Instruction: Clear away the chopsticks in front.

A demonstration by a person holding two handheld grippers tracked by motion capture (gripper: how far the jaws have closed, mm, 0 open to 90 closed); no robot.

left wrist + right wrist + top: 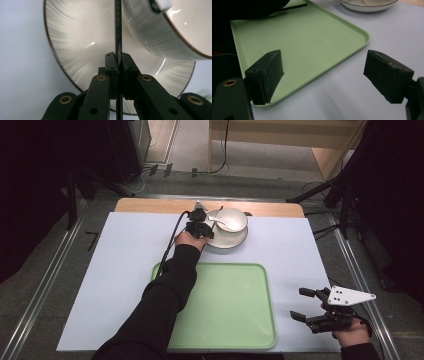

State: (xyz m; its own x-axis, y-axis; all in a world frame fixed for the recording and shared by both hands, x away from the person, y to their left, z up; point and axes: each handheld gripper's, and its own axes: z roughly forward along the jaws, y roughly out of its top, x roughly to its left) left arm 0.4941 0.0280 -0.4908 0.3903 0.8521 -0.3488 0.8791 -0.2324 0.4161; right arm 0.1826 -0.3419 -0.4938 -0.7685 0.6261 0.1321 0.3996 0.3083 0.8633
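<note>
Now our left gripper [200,227] pinches the plate [235,241] rim shut, tray [225,305] at 6 o'clock, right gripper [306,306] wide open.

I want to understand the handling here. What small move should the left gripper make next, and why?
Probably lift the plate slightly and bring it toward the green tray. The left gripper is shut on the plate's near rim, a bowl with a spoon sits on it, so it should stay level.
</note>
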